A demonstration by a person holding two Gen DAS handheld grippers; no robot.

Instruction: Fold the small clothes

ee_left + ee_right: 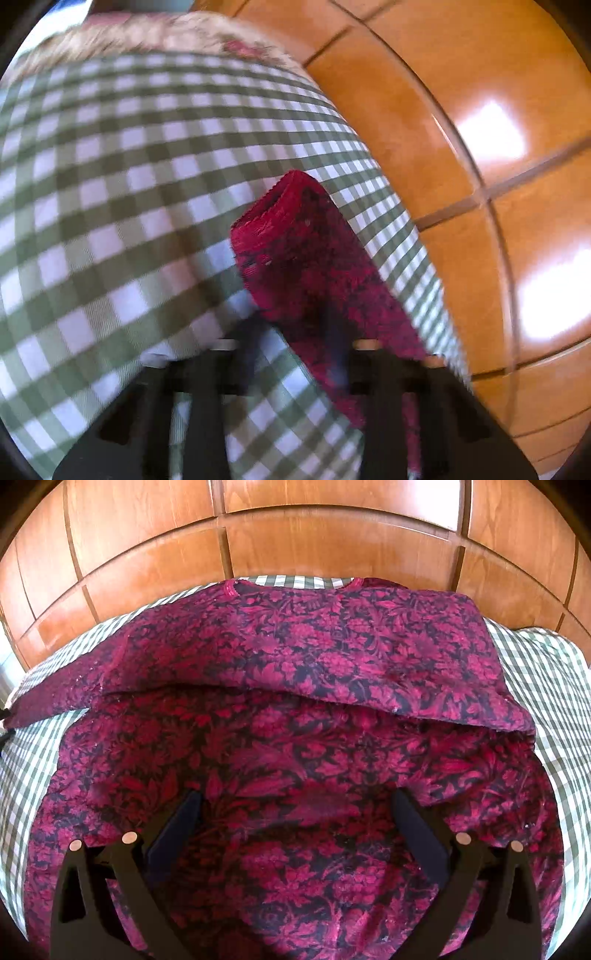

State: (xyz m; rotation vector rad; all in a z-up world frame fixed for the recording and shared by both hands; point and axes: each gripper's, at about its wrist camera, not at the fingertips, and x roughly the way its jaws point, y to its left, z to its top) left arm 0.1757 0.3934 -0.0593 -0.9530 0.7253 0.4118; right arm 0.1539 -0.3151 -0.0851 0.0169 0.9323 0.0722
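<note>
The left gripper has its fingers drawn in on the cuff end of a sleeve, and the red cloth runs up and away from the pinch, its hemmed opening pointing forward over the checked cloth. The picture is smeared, so I judge the hold from the way the fabric passes between the fingers.

The right gripper hangs with its fingers spread wide, nothing between them, directly above the lower body of the garment, a dark red floral top lying on the same checked cloth. Beyond that gripper a fold edge crosses the top from side to side, and further still sits the neckline, nearest the wooden panelling.

So the garment's length runs straight away from the right gripper, and the sleeve stretches out sideways towards the left one. The left hand, already holding that sleeve, seems better placed to carry it inward across the body.
</note>
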